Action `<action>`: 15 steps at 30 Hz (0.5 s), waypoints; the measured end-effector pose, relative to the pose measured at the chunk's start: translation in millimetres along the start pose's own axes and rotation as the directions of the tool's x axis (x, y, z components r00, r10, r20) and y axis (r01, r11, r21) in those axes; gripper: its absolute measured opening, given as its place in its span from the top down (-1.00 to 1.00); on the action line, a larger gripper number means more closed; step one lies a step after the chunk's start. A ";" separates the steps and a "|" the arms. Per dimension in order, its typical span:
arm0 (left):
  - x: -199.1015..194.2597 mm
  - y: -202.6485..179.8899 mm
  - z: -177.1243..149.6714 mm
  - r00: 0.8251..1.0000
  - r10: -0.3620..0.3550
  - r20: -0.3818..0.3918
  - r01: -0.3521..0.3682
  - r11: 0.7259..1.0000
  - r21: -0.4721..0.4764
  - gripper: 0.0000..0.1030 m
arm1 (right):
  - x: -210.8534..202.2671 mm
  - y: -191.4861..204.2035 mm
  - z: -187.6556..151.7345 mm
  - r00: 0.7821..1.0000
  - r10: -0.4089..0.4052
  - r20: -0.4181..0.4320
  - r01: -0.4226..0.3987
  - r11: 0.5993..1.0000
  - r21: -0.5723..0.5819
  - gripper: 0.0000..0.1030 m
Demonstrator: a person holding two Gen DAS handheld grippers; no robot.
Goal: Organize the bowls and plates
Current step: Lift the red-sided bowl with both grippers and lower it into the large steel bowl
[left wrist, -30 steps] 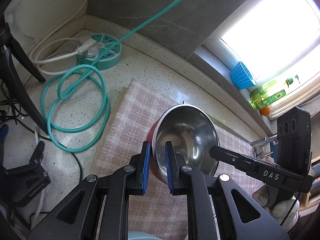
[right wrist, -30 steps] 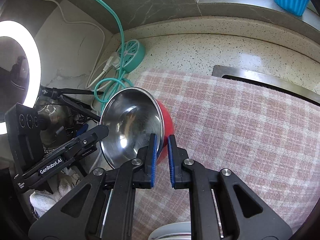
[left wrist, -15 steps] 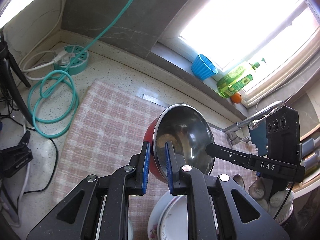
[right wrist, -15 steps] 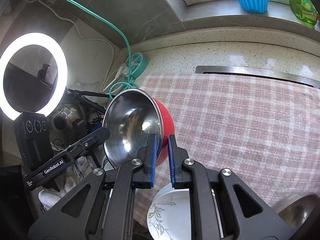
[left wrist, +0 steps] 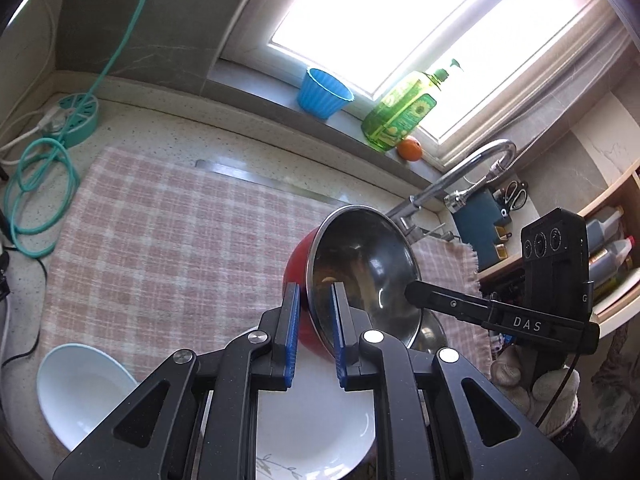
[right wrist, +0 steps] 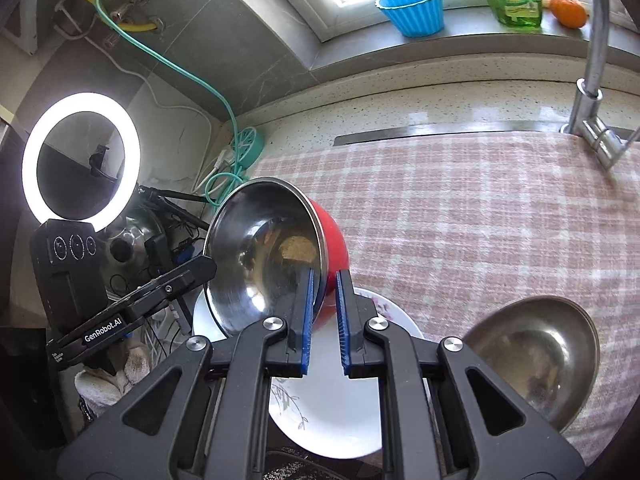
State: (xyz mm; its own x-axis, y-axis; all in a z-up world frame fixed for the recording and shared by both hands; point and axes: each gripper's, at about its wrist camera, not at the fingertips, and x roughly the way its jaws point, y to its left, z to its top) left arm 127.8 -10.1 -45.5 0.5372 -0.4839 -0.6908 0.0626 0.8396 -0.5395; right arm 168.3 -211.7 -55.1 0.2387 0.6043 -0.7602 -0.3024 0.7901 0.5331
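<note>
A pink checked cloth (left wrist: pixel 168 232) covers the counter and serves as the reference. Above its near edge, 1 red bowl (right wrist: pixel 334 240) with a steel interior is held tilted on its side in the air, clear of the cloth, directly over a white floral plate (right wrist: pixel 332 420) lying at the cloth's near edge. To the right of that plate, on the cloth, sits 1 steel bowl (right wrist: pixel 536 360), upright. To the left of the plate, at the cloth's near left corner, rests 1 white bowl (left wrist: pixel 80 384). The left gripper (left wrist: pixel 314 332) is clamped on the red bowl's rim, 1 blue pad outside the red wall and 1 inside the steel. The right gripper (right wrist: pixel 325 320) is clamped on the opposite part of the same rim in the same manner. Beyond the cloth's far edge, on the window sill, stand 1 blue cup (left wrist: pixel 322 94), 1 green bottle (left wrist: pixel 400 116) and 1 orange (left wrist: pixel 410 148).
</note>
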 end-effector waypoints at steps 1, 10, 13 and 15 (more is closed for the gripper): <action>3.0 -5.3 -1.5 1.000 -0.007 -0.007 0.007 1.000 0.008 0.75 | -5.5 -5.0 -3.6 1.000 -0.004 0.005 0.004 1.000 0.008 0.79; 29.3 -57.8 -16.0 0.996 -0.057 -0.074 0.063 0.994 0.085 0.75 | -48.5 -51.9 -33.4 0.998 -0.046 0.041 0.042 0.995 0.087 0.78; 39.8 -73.9 -23.3 0.993 -0.064 -0.099 0.075 0.991 0.110 0.75 | -59.9 -66.9 -41.1 0.997 -0.066 0.050 0.060 0.992 0.112 0.79; 48.3 -83.2 -28.5 0.991 -0.067 -0.118 0.081 0.989 0.124 0.75 | -66.0 -77.1 -46.9 0.996 -0.079 0.051 0.072 0.989 0.126 0.79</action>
State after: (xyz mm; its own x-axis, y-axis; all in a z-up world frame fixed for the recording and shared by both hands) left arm 124.5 -110.3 -47.6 0.4291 -0.5646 -0.7051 0.2101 0.8215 -0.5300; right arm 132.6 -317.3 -63.5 0.3081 0.5445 -0.7801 -0.1657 0.8382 0.5196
